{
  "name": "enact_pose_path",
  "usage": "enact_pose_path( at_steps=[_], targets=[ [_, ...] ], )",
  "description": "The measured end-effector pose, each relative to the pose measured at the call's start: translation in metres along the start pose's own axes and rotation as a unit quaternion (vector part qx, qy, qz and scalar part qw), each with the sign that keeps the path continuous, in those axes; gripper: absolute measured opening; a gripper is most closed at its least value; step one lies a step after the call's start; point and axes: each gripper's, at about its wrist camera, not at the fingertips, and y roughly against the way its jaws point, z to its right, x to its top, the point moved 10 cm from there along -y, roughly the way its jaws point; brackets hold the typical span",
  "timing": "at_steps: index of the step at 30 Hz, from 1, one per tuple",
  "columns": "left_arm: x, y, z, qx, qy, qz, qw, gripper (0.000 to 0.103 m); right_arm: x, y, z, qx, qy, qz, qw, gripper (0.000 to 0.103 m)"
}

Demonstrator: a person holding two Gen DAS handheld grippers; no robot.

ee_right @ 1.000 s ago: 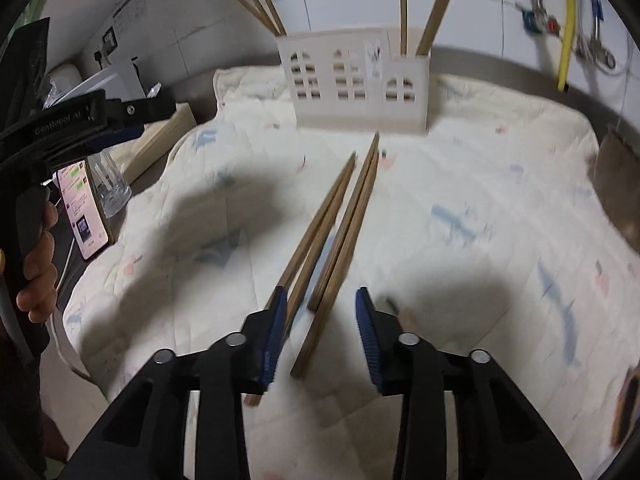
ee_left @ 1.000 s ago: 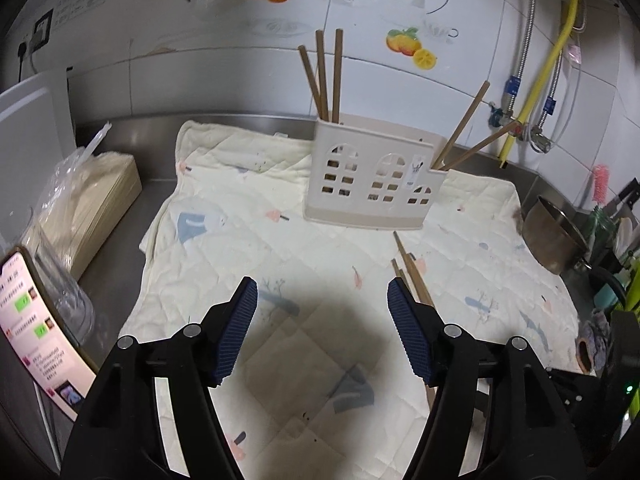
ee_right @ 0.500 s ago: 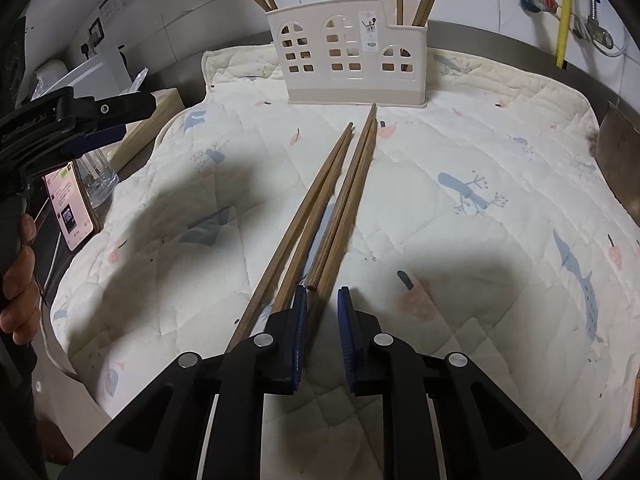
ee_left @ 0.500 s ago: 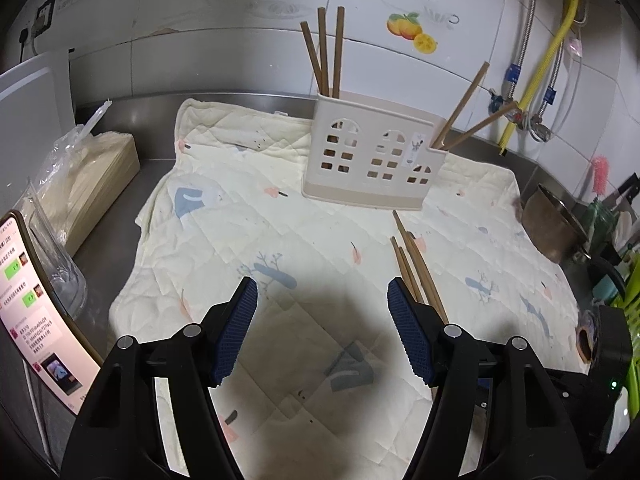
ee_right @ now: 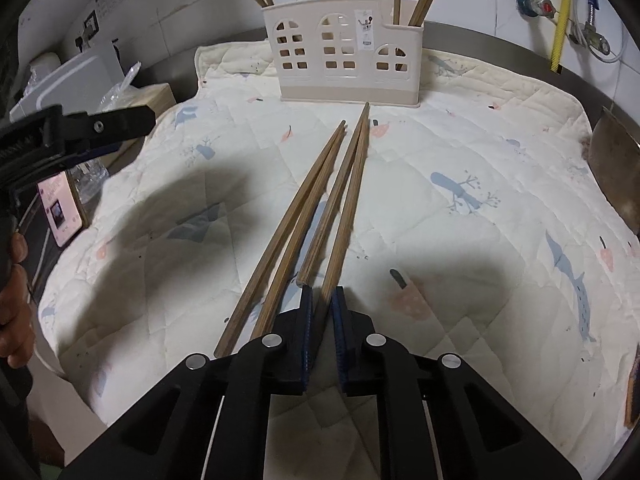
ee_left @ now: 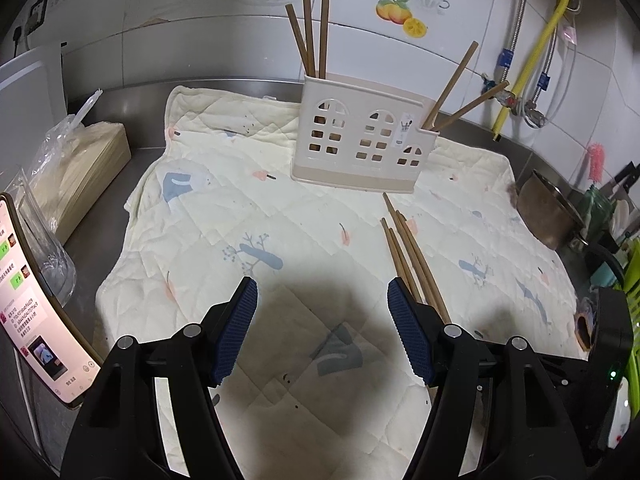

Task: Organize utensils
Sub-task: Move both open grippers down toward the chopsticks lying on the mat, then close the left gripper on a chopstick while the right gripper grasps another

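Change: a second ago your right gripper stood spread around the chopstick ends; now its ribbed blue pads pinch one chopstick.
Left gripper: your jaws stand wide apart with nothing between them, hovering over the cloth.
Materials: slim brown wooden sticks; quilted cream cloth; beige plastic holder with window-shaped cutouts.
Axis: the four loose chopsticks lie on the cloth, tips toward the holder at 12 o'clock.
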Motion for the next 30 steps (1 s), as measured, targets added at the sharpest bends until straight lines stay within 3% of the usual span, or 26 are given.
enact_pose_path(
  at_steps=[7, 16, 23, 30],
  targets=[
    [-0.010, 0.000, 0.005, -0.007, -0.004, -0.011, 0.9999, 0.067, 0.001, 0.006, 0.015, -0.012, -0.009, 0.012, 1.000, 0.008],
    [-0.050, -0.015, 0.046, -0.053, -0.012, -0.058, 0.9969, 0.064, -0.006, 0.014, 0.050, -0.025, -0.029, 0.017, 0.999, 0.006],
    [-0.077, -0.036, 0.071, -0.072, -0.012, -0.100, 0.9923, 0.030, -0.009, 0.013, 0.052, -0.016, -0.034, 0.021, 0.999, 0.007],
    [-0.082, -0.046, 0.080, -0.075, -0.011, -0.113, 0.9907, 0.019, -0.009, 0.013, 0.051, -0.011, -0.036, 0.025, 0.999, 0.007]
  ],
)
